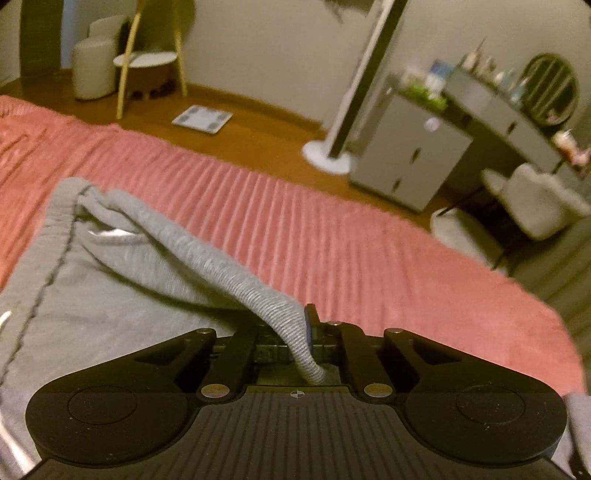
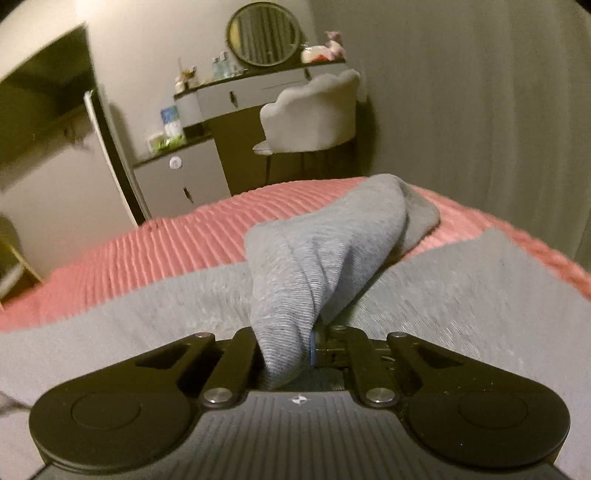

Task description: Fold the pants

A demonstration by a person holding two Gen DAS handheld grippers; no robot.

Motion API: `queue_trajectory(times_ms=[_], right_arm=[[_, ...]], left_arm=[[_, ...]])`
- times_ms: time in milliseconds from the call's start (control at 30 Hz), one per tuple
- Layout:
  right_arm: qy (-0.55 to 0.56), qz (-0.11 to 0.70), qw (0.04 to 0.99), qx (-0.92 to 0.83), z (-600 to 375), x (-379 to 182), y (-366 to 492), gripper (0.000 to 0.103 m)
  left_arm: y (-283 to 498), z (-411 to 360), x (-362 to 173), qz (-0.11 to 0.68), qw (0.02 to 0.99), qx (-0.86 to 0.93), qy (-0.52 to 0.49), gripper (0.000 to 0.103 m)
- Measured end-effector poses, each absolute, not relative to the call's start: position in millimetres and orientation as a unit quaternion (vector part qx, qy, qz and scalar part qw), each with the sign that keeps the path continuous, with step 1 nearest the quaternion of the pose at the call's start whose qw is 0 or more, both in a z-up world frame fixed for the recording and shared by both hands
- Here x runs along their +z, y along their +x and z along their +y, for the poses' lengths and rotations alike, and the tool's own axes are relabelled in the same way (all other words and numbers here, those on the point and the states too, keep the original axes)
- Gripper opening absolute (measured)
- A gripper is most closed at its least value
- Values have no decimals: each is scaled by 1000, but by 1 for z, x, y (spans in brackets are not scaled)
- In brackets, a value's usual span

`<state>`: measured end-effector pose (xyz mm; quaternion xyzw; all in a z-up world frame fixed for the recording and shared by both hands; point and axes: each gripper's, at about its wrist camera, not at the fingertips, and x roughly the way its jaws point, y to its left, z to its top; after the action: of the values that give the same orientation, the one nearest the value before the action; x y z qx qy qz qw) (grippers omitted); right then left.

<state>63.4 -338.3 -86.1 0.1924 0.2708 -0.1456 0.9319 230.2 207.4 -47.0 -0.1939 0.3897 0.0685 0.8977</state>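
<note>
Grey sweatpants (image 1: 110, 280) lie on a pink ribbed bedspread (image 1: 295, 221). My left gripper (image 1: 291, 332) is shut on a ribbed grey edge of the pants, which rises from the flat cloth into the jaws. In the right wrist view my right gripper (image 2: 291, 343) is shut on a bunched fold of the pants (image 2: 317, 251), lifted above the flat grey layer (image 2: 480, 295). The fingertips of both grippers are mostly hidden by cloth.
The bed edge drops to a wooden floor (image 1: 258, 122) with a bathroom scale (image 1: 201, 119). A grey cabinet (image 1: 410, 162), a vanity desk with a round mirror (image 2: 264, 33) and a padded chair (image 2: 314, 114) stand beyond the bed.
</note>
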Motion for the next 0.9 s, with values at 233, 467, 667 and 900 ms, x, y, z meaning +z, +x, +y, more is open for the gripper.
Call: queue_trajectory(times_ms=[233, 467, 667, 900], right_arm=[[296, 220, 919, -142, -373, -36, -22, 7], [316, 366, 848, -217, -391, -93, -81, 14], [206, 342, 879, -261, -369, -67, -83, 48], [-28, 341, 912, -226, -314, -66, -47, 50]], left_arm=[[93, 194, -6, 339, 923, 30, -179, 8], [13, 197, -75, 416, 897, 62, -140, 28], [4, 247, -77, 377, 897, 123, -193, 73], [38, 268, -86, 387, 890, 155, -186, 51]])
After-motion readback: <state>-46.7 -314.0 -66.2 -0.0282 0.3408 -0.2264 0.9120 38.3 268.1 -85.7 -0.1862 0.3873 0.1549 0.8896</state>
